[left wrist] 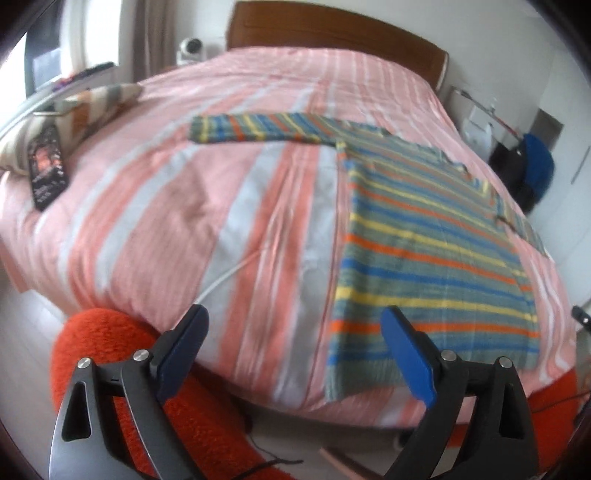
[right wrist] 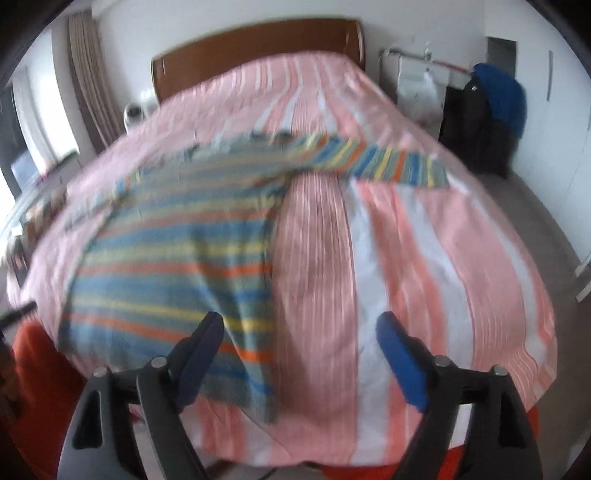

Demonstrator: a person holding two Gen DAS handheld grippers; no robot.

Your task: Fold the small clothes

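A small striped sweater (left wrist: 424,236), grey with blue, yellow and orange bands, lies flat on the bed with its hem at the near edge. One sleeve (left wrist: 255,127) stretches out to the left in the left wrist view. In the right wrist view the sweater (right wrist: 173,258) fills the left half and its other sleeve (right wrist: 384,162) reaches right. My left gripper (left wrist: 293,317) hangs open above the near bed edge, just left of the hem, with nothing between its fingers. My right gripper (right wrist: 299,325) is open too, over the sweater's lower right corner, gripping nothing.
The bed (left wrist: 155,206) has a pink and white striped cover and a wooden headboard (left wrist: 332,29). A pillow (left wrist: 92,107) and a dark phone-like object (left wrist: 46,166) lie at its left side. An orange rug (left wrist: 110,354) is below. A dark bag with blue cloth (right wrist: 487,118) stands right.
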